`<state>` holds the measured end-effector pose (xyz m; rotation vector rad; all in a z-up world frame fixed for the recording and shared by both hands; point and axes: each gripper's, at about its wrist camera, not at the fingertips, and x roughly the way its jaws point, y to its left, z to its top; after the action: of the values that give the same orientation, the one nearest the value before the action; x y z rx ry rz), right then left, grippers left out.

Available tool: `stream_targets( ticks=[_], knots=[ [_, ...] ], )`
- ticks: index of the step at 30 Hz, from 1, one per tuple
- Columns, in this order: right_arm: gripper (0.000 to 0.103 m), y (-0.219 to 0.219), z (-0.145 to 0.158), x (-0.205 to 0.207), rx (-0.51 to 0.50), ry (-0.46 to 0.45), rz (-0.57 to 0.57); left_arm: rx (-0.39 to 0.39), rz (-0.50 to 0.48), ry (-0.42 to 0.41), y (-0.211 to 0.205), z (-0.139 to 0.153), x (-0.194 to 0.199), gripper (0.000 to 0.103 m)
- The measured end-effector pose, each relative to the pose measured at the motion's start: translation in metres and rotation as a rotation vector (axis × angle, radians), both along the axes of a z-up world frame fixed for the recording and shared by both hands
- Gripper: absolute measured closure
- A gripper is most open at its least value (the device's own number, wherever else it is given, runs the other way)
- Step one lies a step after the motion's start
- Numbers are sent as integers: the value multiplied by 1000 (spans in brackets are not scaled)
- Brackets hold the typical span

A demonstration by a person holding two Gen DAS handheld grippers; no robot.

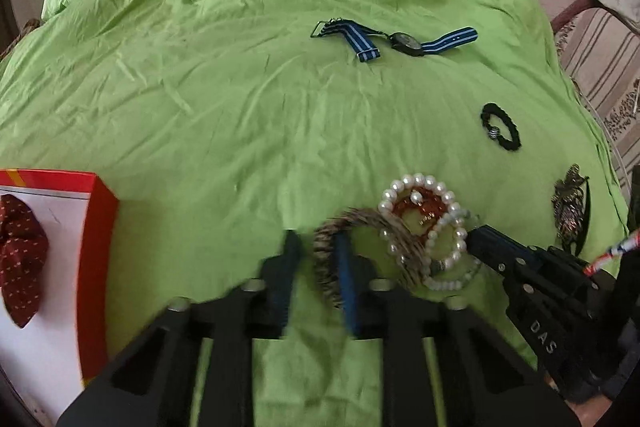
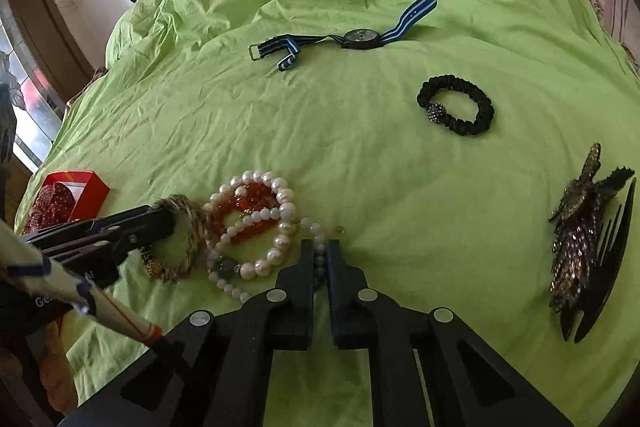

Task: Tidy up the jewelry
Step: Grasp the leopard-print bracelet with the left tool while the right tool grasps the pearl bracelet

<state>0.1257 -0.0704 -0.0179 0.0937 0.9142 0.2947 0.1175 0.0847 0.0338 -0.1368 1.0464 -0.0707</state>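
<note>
Green bedsheet point(image 2: 360, 147), creased, covers the bed and carries all items. Reference point: the large pearl bracelet point(image 2: 280, 195), lying in a tangled heap in the near part of the bed.

Overlapped by the pearl bracelet: an amber bead bracelet point(image 2: 248, 203). Touching the pearl bracelet on its left: a woven bangle point(image 2: 192, 219). Trailing from it on the right: a strand of small pale beads point(image 2: 318, 231).

Left claw point(image 1: 317, 239): clenched on the rim of the woven bangle, one finger inside the ring, one outside. This view is blurred.

Right claw point(image 2: 320, 247): clenched on the strand of small pale beads, which shows in the narrow gap between the fingers.

Beyond the pearl bracelet, well apart: a wristwatch point(image 2: 360, 39) with a blue striped strap, laid out flat. Right of and beyond it: a black scrunchie point(image 2: 456, 107) with one glittering bead. Far right of it: a dark hair comb point(image 2: 580, 227) with a sequined ornament. Left of it: a red box point(image 2: 90, 193), open, holding a dark red dotted cloth point(image 1: 20, 247).
</note>
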Motion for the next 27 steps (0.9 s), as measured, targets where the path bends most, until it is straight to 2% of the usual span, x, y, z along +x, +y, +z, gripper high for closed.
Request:
stream_targets(
  ticks=[3,7,14,18,22,27],
  knots=[
    [97,-8,2,-11,28,16,-29,-38,5,3,5,10,-12,97],
    [97,-16,14,-38,36,-5,-42,-35,-12,-37,3,30,-40,97],
    [97,-30,51,-86,66,-66,-43,-83,-51,-90,7,69,-97,97],
    [97,-27,73,-111,67,-101,-25,-84,-58,-123,16,91,-131,97],
    [97,-16,92,-134,61,-135,8,-76,-25,-144,45,109,-159,97],
    [97,13,114,-158,50,-173,76,-38,100,-136,111,117,-178,97]
  ],
)
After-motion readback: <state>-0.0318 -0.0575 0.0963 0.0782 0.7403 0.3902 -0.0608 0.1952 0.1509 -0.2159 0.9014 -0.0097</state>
